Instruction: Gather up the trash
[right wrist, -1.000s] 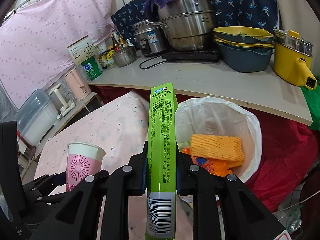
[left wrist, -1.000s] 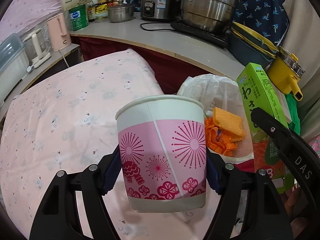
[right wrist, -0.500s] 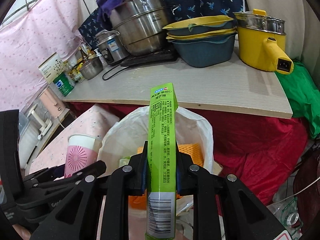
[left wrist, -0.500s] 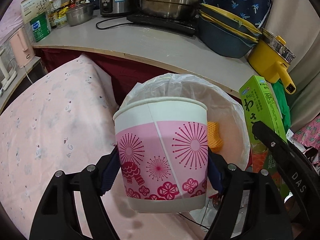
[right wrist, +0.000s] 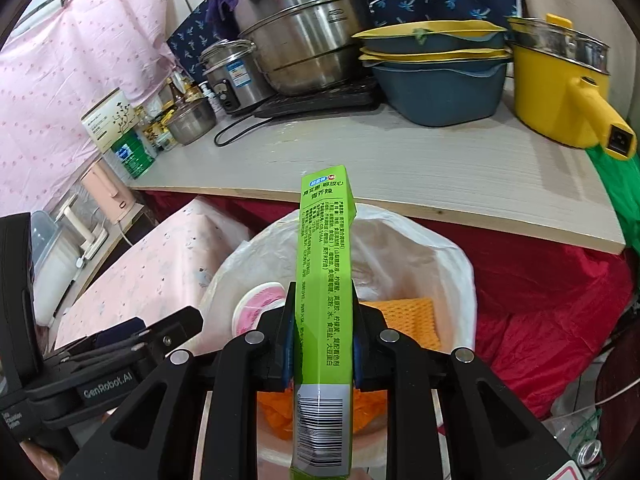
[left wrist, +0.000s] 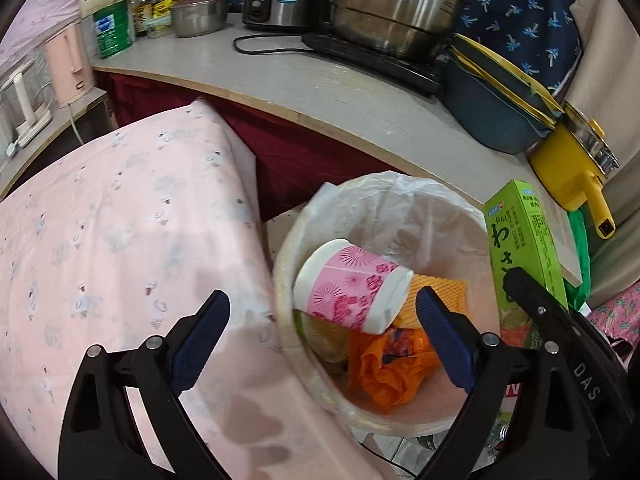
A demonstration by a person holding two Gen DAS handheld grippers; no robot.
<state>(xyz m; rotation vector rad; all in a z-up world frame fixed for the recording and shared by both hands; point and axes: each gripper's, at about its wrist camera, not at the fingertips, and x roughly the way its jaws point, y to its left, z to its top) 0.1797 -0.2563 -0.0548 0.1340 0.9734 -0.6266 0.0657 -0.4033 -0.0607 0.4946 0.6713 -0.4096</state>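
The pink-and-white paper cup (left wrist: 352, 286) lies tipped on its side inside the bag-lined trash bin (left wrist: 384, 200), on orange wrappers and a yellow foam net. My left gripper (left wrist: 320, 338) hangs over the bin's near rim, its jaws opening wide and free of the cup. In the right wrist view my right gripper (right wrist: 322, 344) is shut on a tall green carton (right wrist: 326, 264), held upright above the bin (right wrist: 448, 256). The cup's rim (right wrist: 260, 304) shows just left of the carton. The carton (left wrist: 520, 240) also stands at the right of the left wrist view.
A pink-clothed table (left wrist: 120, 240) lies left of the bin. Behind it a grey counter (right wrist: 400, 160) carries steel pots (right wrist: 304, 36), stacked blue and yellow basins (right wrist: 436, 76) and a yellow pot (right wrist: 560, 88). Red cloth (right wrist: 560, 300) hangs under the counter.
The left gripper let go of the paper cup, which dropped sideways into the bin, and its jaws spread wide. Both grippers moved closer over the bin; the green carton stayed gripped.
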